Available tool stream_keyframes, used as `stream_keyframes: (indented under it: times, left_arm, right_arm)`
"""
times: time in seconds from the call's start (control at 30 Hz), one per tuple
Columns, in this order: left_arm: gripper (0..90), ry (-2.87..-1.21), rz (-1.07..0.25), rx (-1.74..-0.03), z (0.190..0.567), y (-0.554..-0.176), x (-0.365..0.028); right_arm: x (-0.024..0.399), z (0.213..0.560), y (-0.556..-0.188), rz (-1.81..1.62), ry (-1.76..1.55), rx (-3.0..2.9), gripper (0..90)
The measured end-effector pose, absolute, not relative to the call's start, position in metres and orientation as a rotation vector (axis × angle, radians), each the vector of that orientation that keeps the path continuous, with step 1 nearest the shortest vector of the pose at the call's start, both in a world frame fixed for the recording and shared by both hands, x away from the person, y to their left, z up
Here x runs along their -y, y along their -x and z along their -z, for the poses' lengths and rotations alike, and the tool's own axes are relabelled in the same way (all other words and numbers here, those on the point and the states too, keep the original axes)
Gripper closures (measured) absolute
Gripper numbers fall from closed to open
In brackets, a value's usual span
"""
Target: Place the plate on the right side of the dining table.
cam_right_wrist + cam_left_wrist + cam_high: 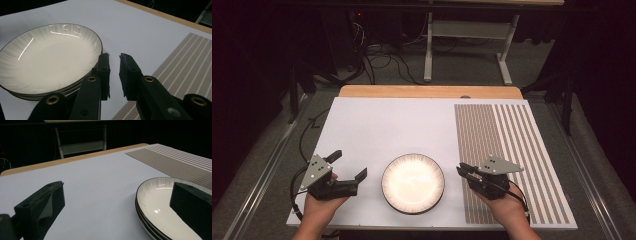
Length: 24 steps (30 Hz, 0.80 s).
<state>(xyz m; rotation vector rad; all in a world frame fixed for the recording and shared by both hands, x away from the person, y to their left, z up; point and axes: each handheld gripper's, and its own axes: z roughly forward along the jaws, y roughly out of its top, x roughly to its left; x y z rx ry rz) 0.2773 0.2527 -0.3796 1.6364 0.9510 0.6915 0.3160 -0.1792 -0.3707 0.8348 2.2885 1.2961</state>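
High view: a stack of plates (pixel 413 183) is seen near the table's (pixel 377 125) front edge, between both grippers. Left gripper (pixel 348 165) is held wide open beside it.

Left gripper view: the stack's rim is noted just beside one jaw.

Right gripper view: right gripper (pixel 114 65) is nearly closed, gripping nothing, beside the stack and the striped placemat (pixel 190 65).

Cream plates (pixel 413 183) with dark rims and fine radial streaks sit on a white board (pixel 377 125), beside a brown-and-white striped mat (pixel 512 145), between black grippers.
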Motion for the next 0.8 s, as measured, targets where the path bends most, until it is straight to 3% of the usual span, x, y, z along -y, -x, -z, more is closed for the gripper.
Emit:
stream_keyframes:
  times: [0.23, 0.8]
  left_arm:
    - [0.2, -1.624, -0.680, -0.944, 0.378, -0.277, -0.254]
    - [0.2, -1.622, -0.673, -0.930, 0.377, -0.275, -0.254]
  right_arm:
    - [0.158, 0.373, -0.326, -1.258, -0.815, -2.348, 90.0]
    - [0.145, 0.393, -0.316, -1.149, -0.740, -2.514, 90.0]
